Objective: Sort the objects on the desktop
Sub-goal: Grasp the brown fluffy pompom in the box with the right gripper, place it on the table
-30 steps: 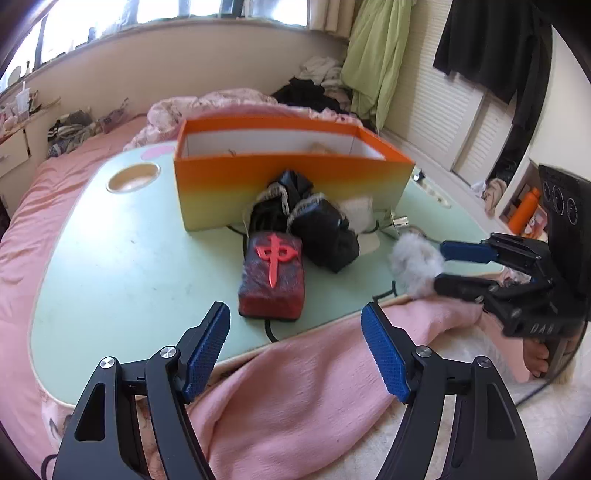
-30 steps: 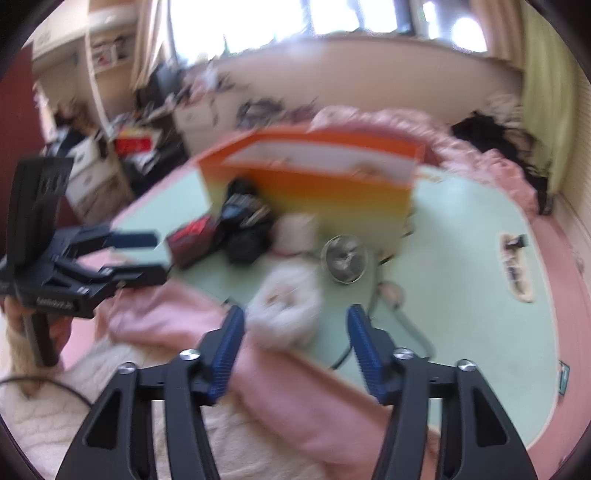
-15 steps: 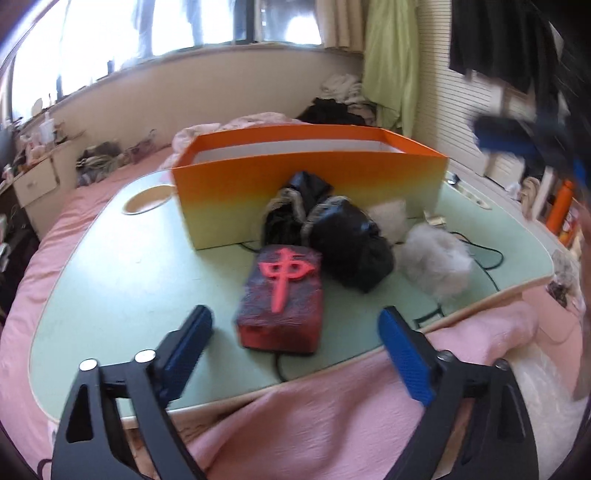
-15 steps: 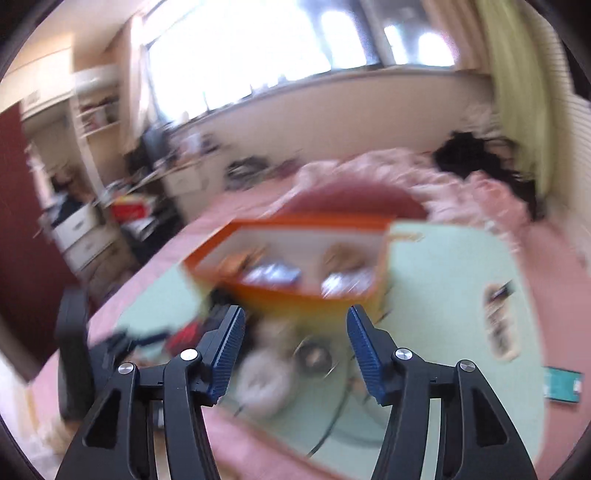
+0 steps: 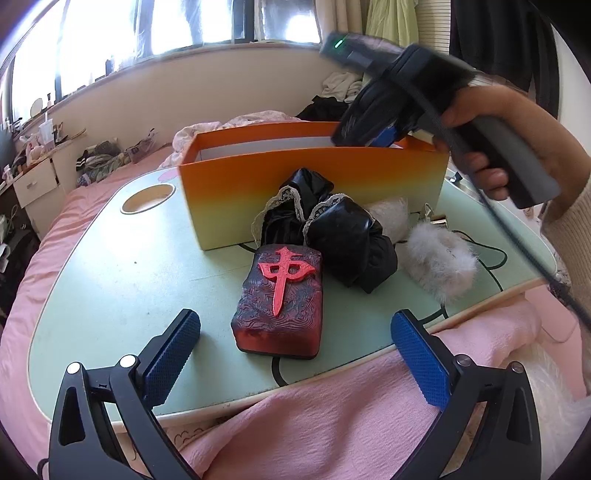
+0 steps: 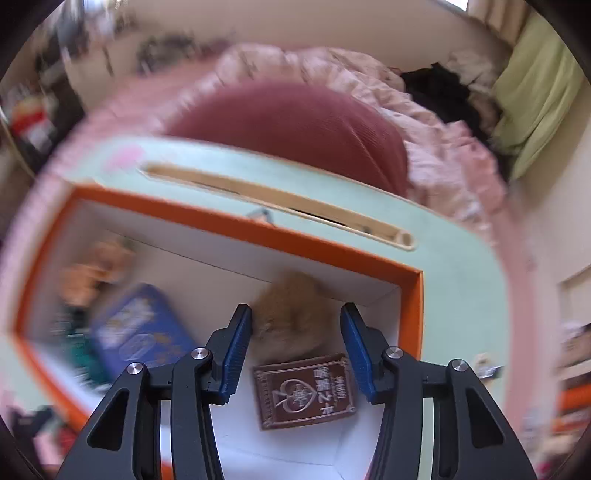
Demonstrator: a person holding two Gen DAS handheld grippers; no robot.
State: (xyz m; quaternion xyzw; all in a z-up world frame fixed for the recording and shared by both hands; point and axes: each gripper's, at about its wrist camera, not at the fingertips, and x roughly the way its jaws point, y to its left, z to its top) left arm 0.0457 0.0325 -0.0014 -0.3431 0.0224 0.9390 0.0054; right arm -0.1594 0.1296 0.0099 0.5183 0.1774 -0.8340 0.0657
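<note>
Bright daylight from blown-out windows [image 5: 166, 22], fisheye bending at edges; right wrist view motion-blurred

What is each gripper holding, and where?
Nothing. Left gripper gapes empty before the red tile; right gripper, jaws just closing, hovers over brown fluff in the box.

From the right wrist we see the orange box [image 6: 236, 225] smeared by motion: a blue packet [image 6: 136, 328] and an orange shape [image 6: 92, 269] inside it stay unreadable. A tan furry lump [image 6: 291, 314] blurs between the right gripper's [image 6: 295, 325] fingers; contact we cannot tell. From the left wrist, the box's front wall hides its contents and the blurred gripper's tips.
</note>
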